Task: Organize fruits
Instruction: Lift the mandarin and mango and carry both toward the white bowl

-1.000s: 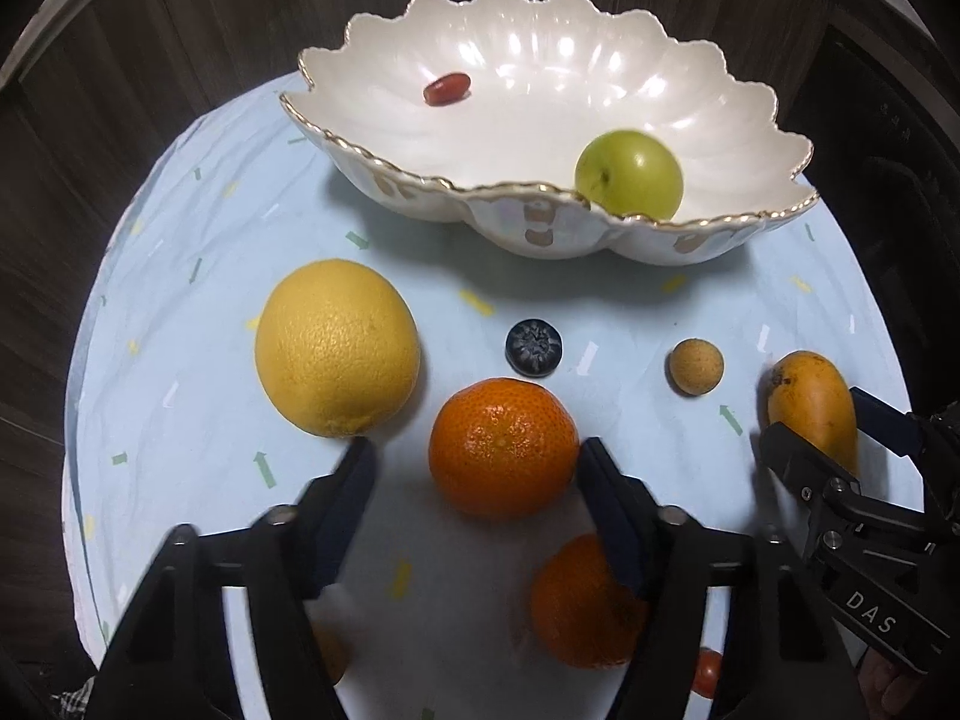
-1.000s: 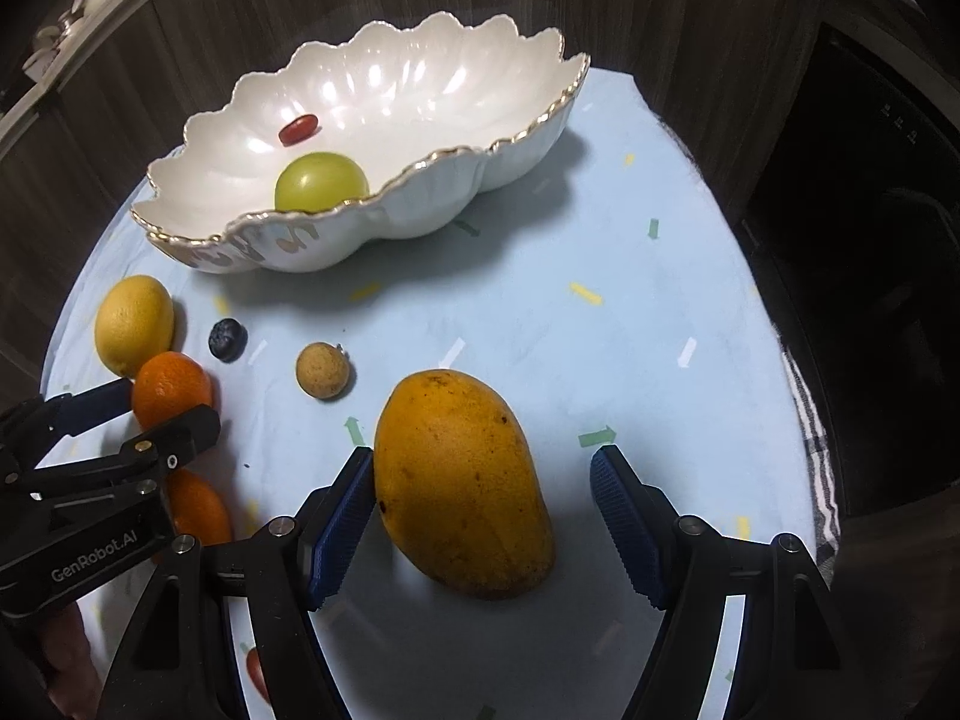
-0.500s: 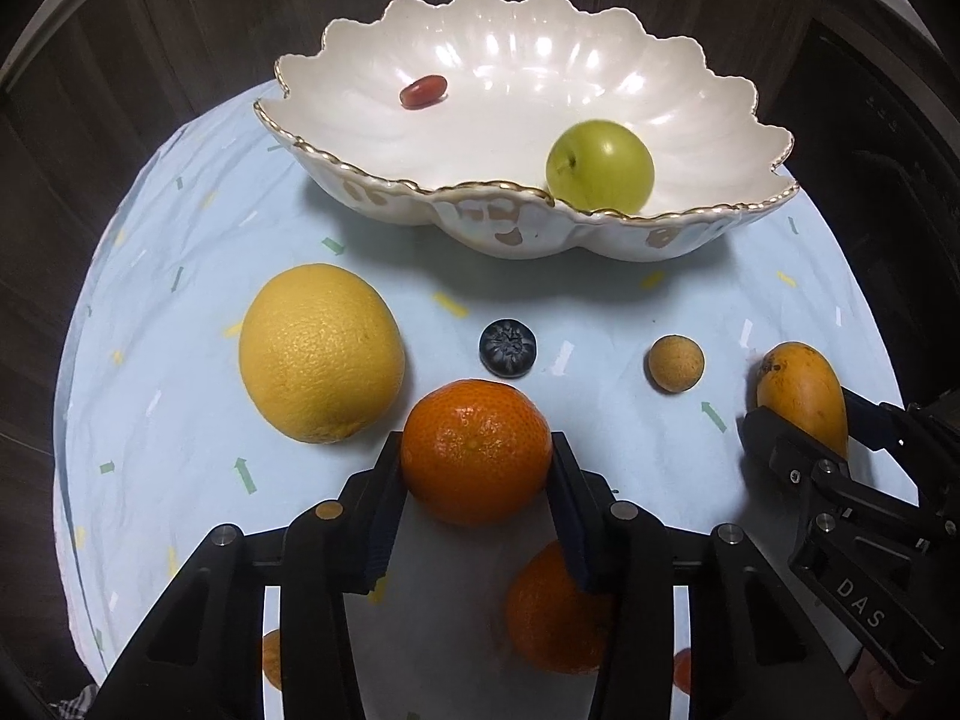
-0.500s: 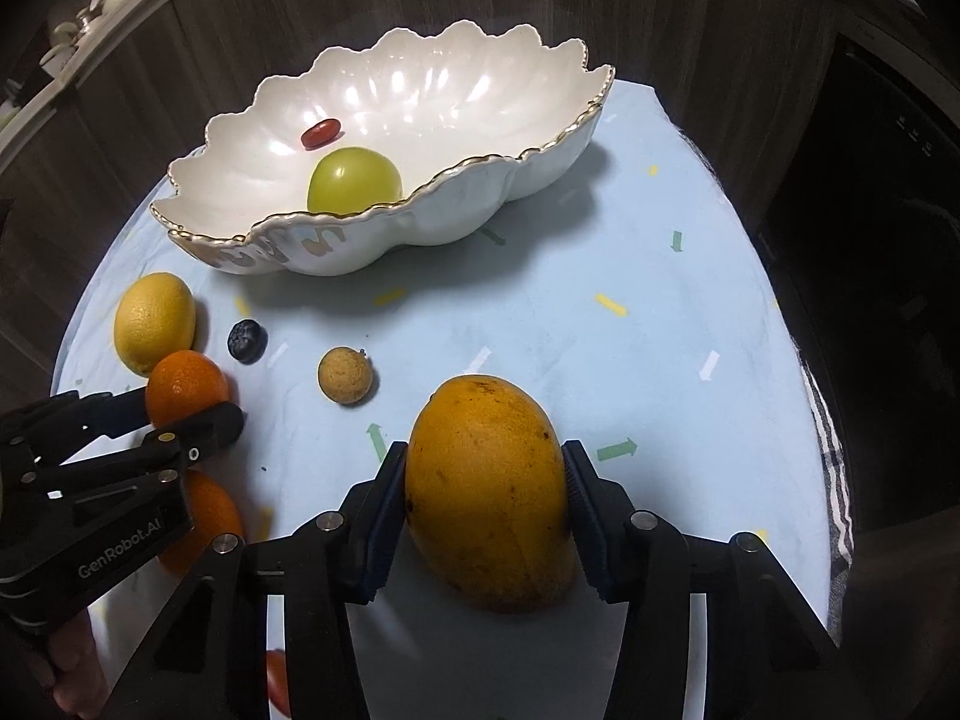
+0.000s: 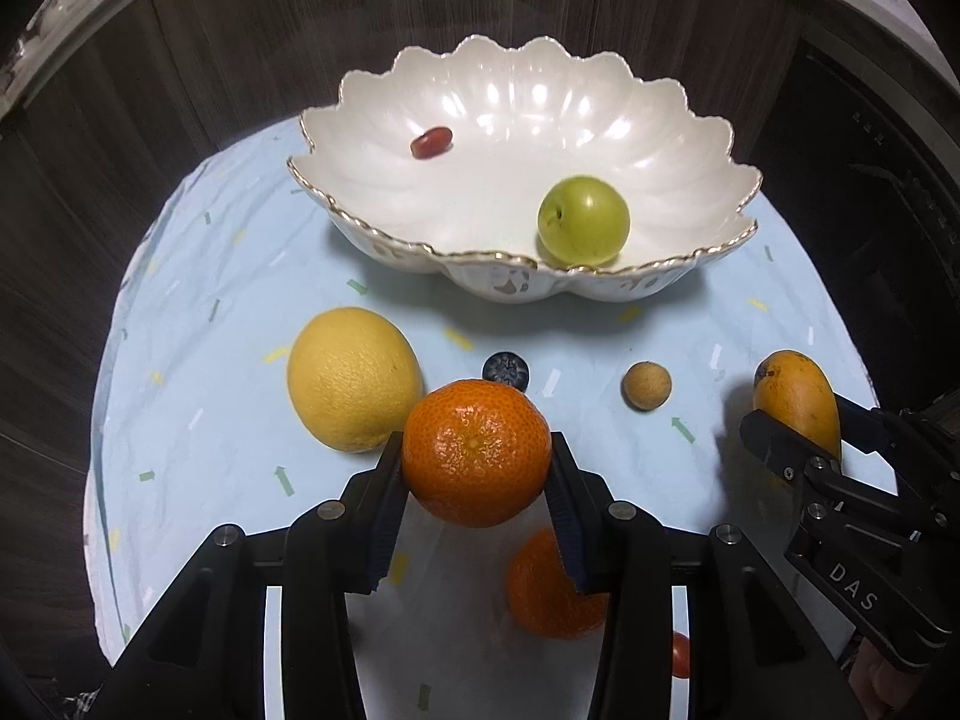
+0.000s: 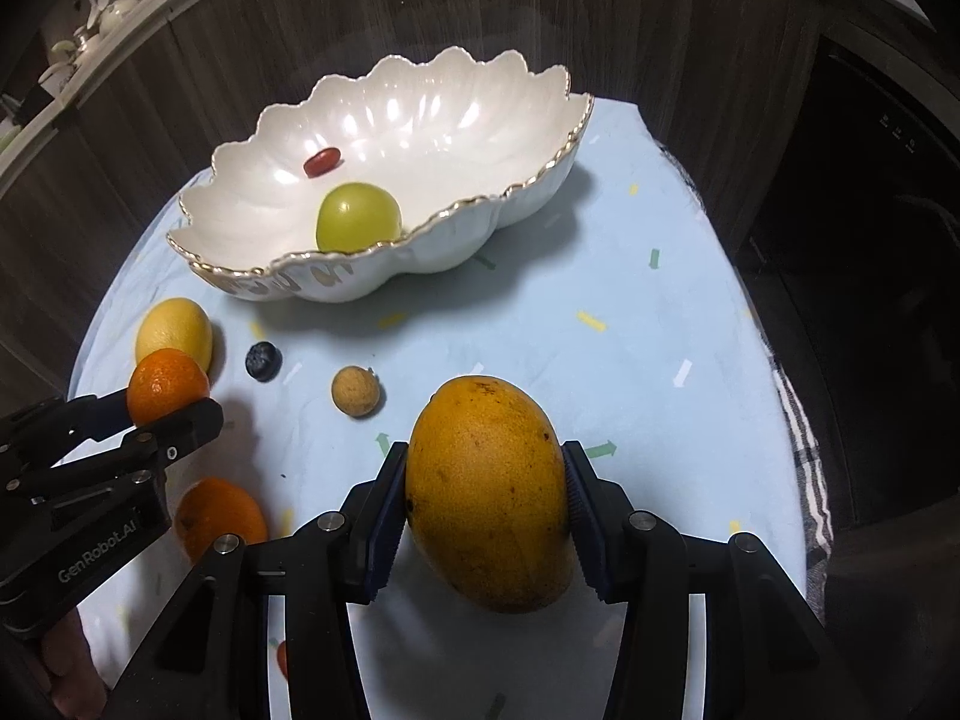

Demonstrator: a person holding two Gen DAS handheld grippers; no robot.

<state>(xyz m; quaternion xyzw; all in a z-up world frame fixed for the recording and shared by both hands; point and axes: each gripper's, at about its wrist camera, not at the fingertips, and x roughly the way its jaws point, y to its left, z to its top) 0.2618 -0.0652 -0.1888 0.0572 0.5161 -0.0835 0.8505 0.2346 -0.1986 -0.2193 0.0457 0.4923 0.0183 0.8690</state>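
Dark wood panelling rings a round table under a pale blue cloth flecked with small yellow, green and white marks.

Nearest the left wrist camera, the left gripper is clamped on a tangerine, its blue pads pressing both sides of the fruit. Below and behind that fruit, between the finger arms, a second tangerine lies on the cloth, and a small red fruit peeks out by the right finger arm. Just left of the gripped tangerine sits a large yellow citrus; I cannot tell whether the two touch. A blueberry lies just beyond the tangerine, and a small tan round fruit lies to its right, apart from it.

Nearest the right wrist camera, the right gripper is closed around a mango, pads against its long sides, the fruit pointing away from the lens. A checked cloth hangs at the table's right edge.

Farther back stands a white scalloped bowl with a gold rim. Inside it a green round fruit rests near the front wall, and a small dark red oval fruit lies well apart from it, toward the back left.
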